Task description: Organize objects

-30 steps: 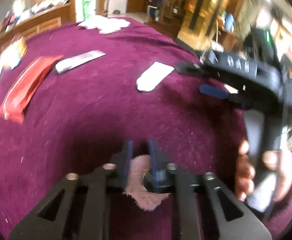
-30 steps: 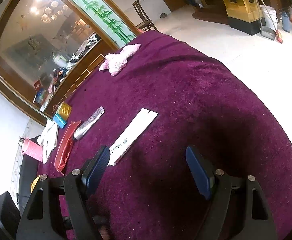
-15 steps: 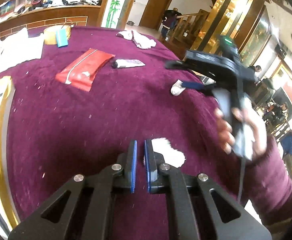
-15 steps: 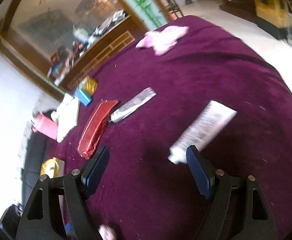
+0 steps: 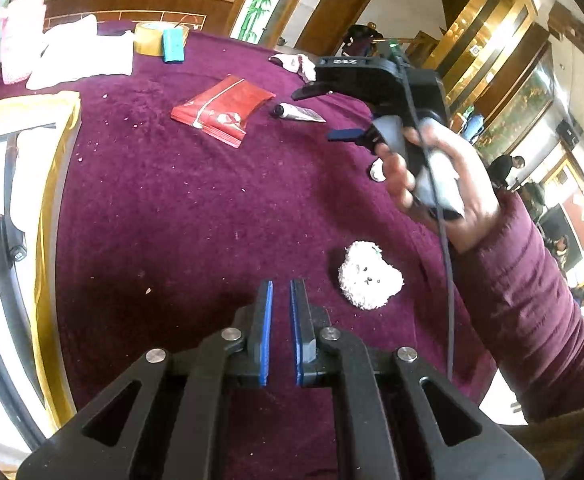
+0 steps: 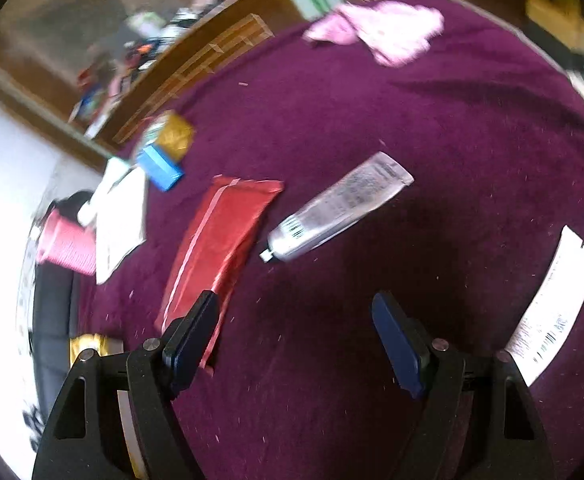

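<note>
- Right-cam view is motion-blurred; label text on items unreadable, background shelf stuff can't be made out.
- White flat tube [image 6: 548, 308] sits just right of right tongs [image 6: 296, 336], its near end cut off behind the tong arm; in left cam only a bit of its cap shows behind the hand [image 5: 444, 184].
- Silver tube [image 6: 338, 210] lies ahead of right tongs, between the fingers' line, cap toward the tongs; red packet [image 6: 219, 248] ahead-left, near end hidden behind the left finger.
- Right tongs: spread wide, holding nothing, above the surface [image 6: 432, 120].
- Left tongs [image 5: 279, 312]: narrow gap between blue pads, nothing between them.
- White fluffy toy [image 5: 370, 278] rests on surface just right of left tongs' tips, not touching.
- Pink cloth [image 6: 376, 30] far ahead near the surface's far edge; blue box [image 6: 159, 166] & gold tape roll [image 6: 173, 134] far ahead-left, touching.
- Bare purple cloth directly ahead of left tongs; surface edge drops off close on the right of right tongs.
- Gold-edged bag [image 5: 23, 184] left of left tongs, cut off by frame.
</note>
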Tool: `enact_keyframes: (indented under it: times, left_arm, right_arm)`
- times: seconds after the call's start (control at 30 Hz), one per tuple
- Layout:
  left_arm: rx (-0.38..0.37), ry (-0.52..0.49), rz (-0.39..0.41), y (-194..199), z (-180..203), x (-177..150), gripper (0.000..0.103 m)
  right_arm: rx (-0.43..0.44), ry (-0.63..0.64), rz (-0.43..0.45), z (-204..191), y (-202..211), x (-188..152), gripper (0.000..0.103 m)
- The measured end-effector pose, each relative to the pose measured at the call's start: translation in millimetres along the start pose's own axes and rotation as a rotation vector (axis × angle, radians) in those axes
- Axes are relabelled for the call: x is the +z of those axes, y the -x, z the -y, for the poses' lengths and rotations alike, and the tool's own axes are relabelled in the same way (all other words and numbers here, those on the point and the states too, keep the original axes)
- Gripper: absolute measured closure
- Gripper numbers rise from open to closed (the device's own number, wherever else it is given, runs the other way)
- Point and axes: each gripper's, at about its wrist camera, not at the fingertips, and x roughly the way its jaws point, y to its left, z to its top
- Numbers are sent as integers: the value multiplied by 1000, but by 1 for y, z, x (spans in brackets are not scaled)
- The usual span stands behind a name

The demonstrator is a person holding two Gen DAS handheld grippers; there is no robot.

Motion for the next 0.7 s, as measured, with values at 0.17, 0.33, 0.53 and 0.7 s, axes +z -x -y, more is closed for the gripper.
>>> enact_keyframes:
  times: [0.17, 0.33, 0.53, 0.7]
  left_arm:
    - [-4, 11, -9, 2, -4, -5, 97]
    - [0, 12, -15, 6, -6, -4, 97]
    - [-22, -22, -44, -6, 6, -1, 77]
    - [-20, -127, -63, -31, 40, 1, 47]
  right_arm:
    - [-170, 12, 11, -25, -29, 21, 41]
    - [-257, 116, 42, -39, -38, 22, 71]
    - [-170, 156, -33, -7, -13, 7, 81]
    - [-94, 206, -82, 28, 23, -35, 81]
